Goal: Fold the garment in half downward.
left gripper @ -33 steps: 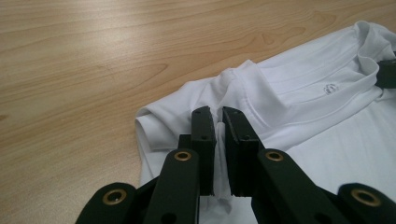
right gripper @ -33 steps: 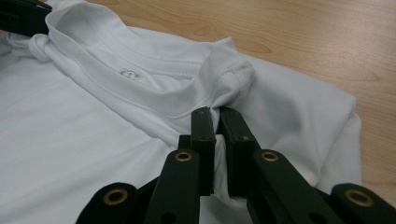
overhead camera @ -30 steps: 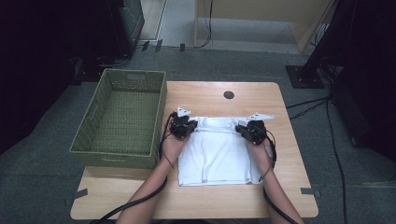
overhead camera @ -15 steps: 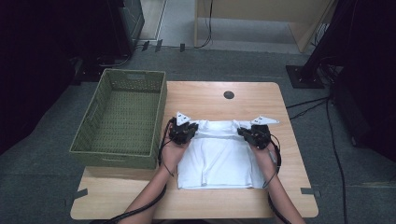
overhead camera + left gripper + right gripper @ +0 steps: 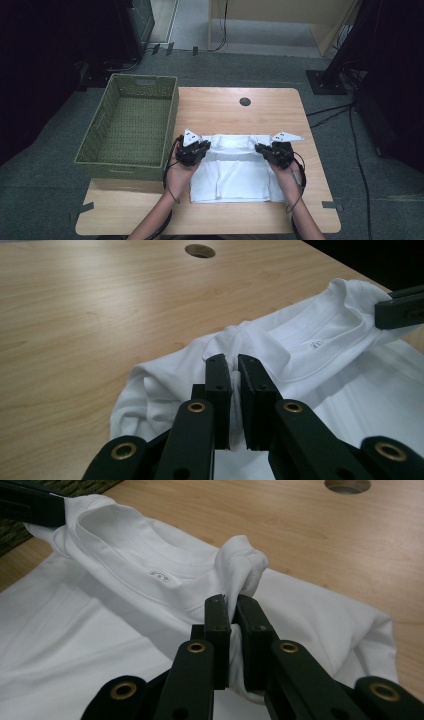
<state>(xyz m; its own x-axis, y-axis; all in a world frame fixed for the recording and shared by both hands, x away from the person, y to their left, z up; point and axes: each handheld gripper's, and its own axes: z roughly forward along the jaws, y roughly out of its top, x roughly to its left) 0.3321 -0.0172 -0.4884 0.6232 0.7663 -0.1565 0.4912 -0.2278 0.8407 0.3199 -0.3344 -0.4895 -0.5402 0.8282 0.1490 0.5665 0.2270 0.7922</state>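
A white T-shirt (image 5: pixel 235 172) lies folded on the wooden table (image 5: pixel 235 112), collar end away from me. My left gripper (image 5: pixel 196 150) is shut on the shirt's left shoulder fold (image 5: pixel 227 342), with cloth pinched between its jaws. My right gripper (image 5: pixel 276 149) is shut on the right shoulder fold (image 5: pixel 240 565). Both pinched corners are lifted off the table and drawn back over the shirt's body. In the left gripper view (image 5: pixel 234 365) the collar and its label (image 5: pixel 314 344) show. The right gripper view (image 5: pixel 234 605) has the neckline (image 5: pixel 150 560) sagging between the two grips.
A green woven basket (image 5: pixel 131 125) stands empty at the table's left edge, close to my left hand. A round cable hole (image 5: pixel 245 101) sits in the far half of the tabletop. Bare wood lies beyond the shirt. Cables and dark equipment line the floor around.
Both grippers have come toward me and risen a little, carrying the shirt's shoulder corners with them. The top of the shirt now folds back over its lower part.
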